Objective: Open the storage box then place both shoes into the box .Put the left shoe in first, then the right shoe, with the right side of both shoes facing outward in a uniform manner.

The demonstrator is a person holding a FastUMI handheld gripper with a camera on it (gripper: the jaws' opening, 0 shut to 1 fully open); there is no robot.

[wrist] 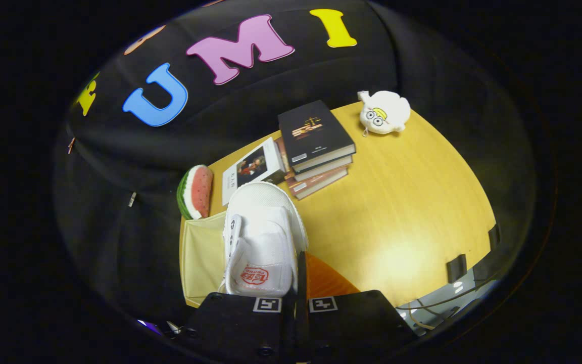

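A white shoe (263, 237) with a red logo on its strap hangs just ahead of my fingers, toe pointing away from me. My gripper (298, 285) is shut on the shoe's right-hand rim near the heel, with the jaws almost together. Under the shoe is the storage box (201, 253), whose pale cream inside shows to the shoe's left. An orange panel (324, 280) of the box shows to the right of the fingers. The shoe hides much of the box.
On the yellow wooden table (402, 202), a stack of dark books (316, 146) lies beyond the shoe, with a white book (250, 169) beside it. A watermelon-slice toy (196, 191) stands at the box's far corner. A white plush toy (384, 112) sits at the far edge.
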